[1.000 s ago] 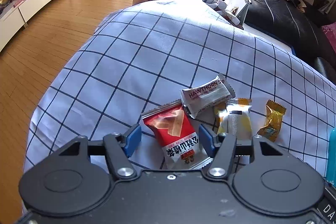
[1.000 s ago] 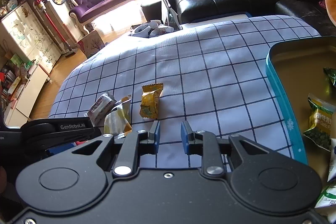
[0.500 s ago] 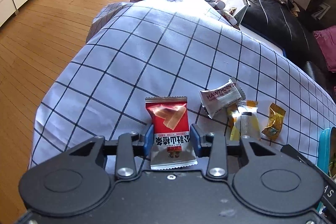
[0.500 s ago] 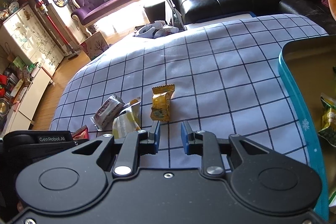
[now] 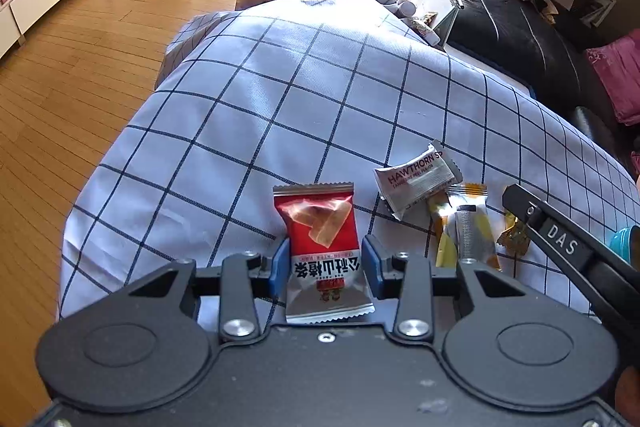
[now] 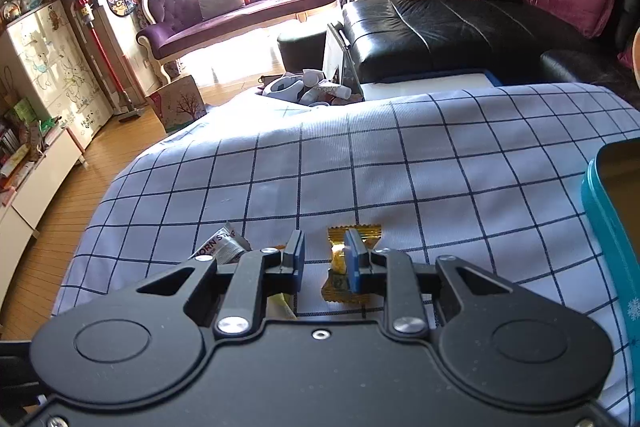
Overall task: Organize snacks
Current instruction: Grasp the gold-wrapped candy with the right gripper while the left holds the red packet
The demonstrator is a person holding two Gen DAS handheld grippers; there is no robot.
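Observation:
My left gripper [image 5: 325,263] is shut on a red snack packet [image 5: 320,227] and holds it above the checked cloth [image 5: 280,99]. To its right lie a white Hawthorn packet [image 5: 416,177], a yellow and silver packet [image 5: 466,227] and a gold candy [image 5: 516,237]. My right gripper [image 6: 323,261] is open over the cloth. Its right fingertip [image 6: 354,259] partly covers the gold candy [image 6: 340,259], which lies half between the pads. The white packet [image 6: 222,247] shows left of it. A teal tin [image 6: 612,227] stands at the right edge.
The cloth-covered table drops off to a wooden floor [image 5: 60,87] on the left. A black sofa [image 6: 440,31] stands beyond the table's far side. A calendar stand and clutter [image 5: 424,3] sit at the table's far edge. The right gripper's body [image 5: 568,247] reaches into the left wrist view.
My left gripper closed on the red packet and lifted it off the cloth. My right gripper moved forward and left from the tin, down onto the gold candy.

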